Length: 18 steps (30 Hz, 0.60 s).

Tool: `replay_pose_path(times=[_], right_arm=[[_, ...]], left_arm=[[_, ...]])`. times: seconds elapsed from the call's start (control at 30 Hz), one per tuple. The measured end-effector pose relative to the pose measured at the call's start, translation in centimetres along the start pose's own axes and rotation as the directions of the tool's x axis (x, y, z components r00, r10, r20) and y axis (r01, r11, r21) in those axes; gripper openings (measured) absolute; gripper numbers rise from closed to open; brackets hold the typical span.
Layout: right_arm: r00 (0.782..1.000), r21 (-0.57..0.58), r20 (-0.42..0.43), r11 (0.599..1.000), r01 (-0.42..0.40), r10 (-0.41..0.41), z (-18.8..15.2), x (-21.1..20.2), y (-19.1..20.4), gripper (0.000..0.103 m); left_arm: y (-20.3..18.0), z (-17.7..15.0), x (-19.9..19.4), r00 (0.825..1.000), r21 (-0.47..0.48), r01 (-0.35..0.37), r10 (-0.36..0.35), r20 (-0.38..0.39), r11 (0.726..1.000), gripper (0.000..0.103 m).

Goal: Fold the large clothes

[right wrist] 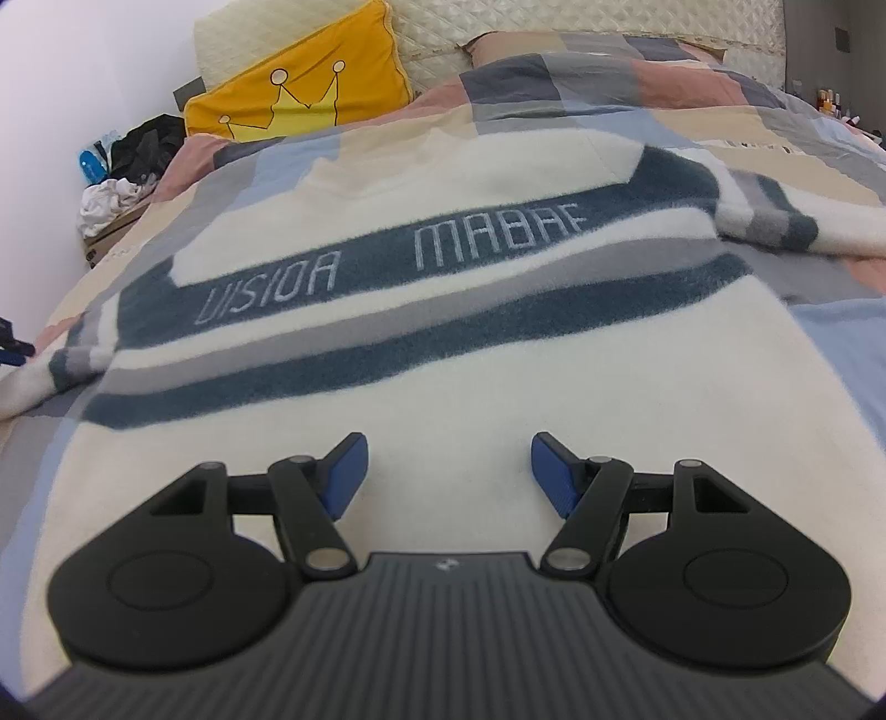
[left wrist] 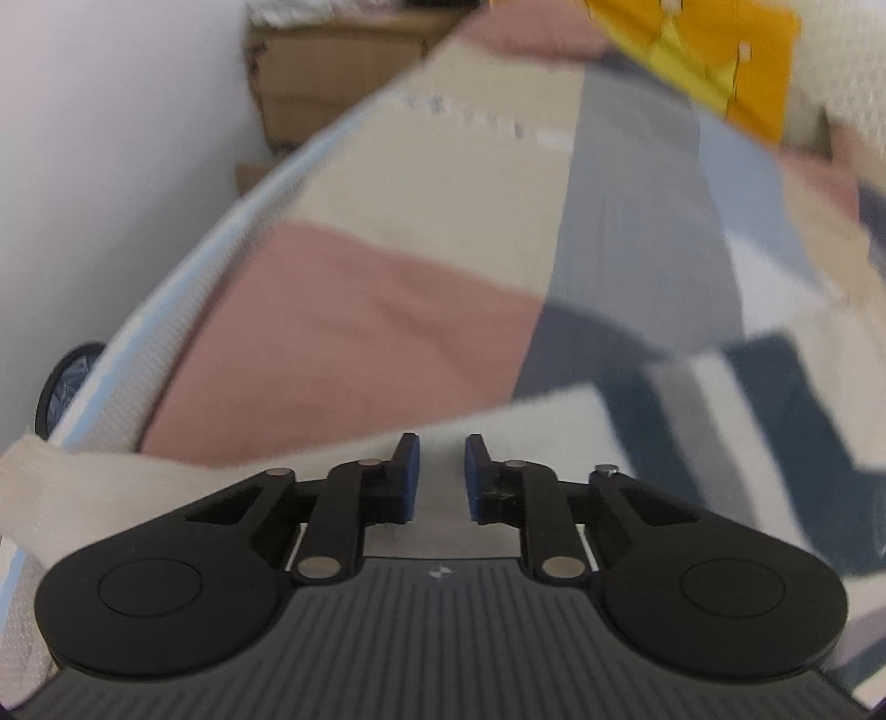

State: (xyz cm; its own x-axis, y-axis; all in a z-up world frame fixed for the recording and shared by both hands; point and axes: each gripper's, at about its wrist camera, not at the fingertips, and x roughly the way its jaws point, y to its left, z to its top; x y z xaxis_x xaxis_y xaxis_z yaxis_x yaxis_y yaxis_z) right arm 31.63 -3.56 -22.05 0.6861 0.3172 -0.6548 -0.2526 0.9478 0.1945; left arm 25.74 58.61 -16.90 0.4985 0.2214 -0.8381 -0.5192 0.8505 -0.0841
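Ahead of me stretches a bed (right wrist: 830,354) under a patchwork cover (right wrist: 581,72) of pink, beige, grey and pale blue blocks, with a cream quilted headboard (right wrist: 498,22) at the far end. A yellow pillow (right wrist: 299,94) printed with a crown leans there. Beside the bed, a plain white wall (left wrist: 111,138) rises behind stacked cardboard boxes (left wrist: 332,66).

— What carries it all?
— A bed (right wrist: 819,327) under a patchwork cover (right wrist: 559,72) of pink, beige, grey and blue blocks.
— And on it?
— A cream sweater (right wrist: 443,387) with dark blue stripes, spread flat, sleeves out to either side. A yellow crown-print pillow (right wrist: 299,94) leans at the quilted headboard (right wrist: 498,22).
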Motion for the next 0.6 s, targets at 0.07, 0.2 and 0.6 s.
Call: replay_pose_path(times=[0.07,0.2,0.6], right_arm=[[1.0,0.0,0.001,1.0,0.0,0.0,0.1,0.2,0.0,0.07],[1.0,0.002,0.0,1.0,-0.001,0.001,0.1,0.2,0.1,0.07],[1.0,0.012,0.014,1.0,-0.009,0.009,0.1,-0.8,-0.2,0.068]], left_arm=[[0.0,-0.1,0.0,1.0,0.016,0.015,-0.015,-0.022,1.0,0.019],[0.0,-0.8,-1.0,0.997,0.092,0.005,0.002,-0.08,0.996,0.015],[1.0,-6.2,-3.7,0.966,0.08,-0.056,0.075,-0.248,0.995,0.013]])
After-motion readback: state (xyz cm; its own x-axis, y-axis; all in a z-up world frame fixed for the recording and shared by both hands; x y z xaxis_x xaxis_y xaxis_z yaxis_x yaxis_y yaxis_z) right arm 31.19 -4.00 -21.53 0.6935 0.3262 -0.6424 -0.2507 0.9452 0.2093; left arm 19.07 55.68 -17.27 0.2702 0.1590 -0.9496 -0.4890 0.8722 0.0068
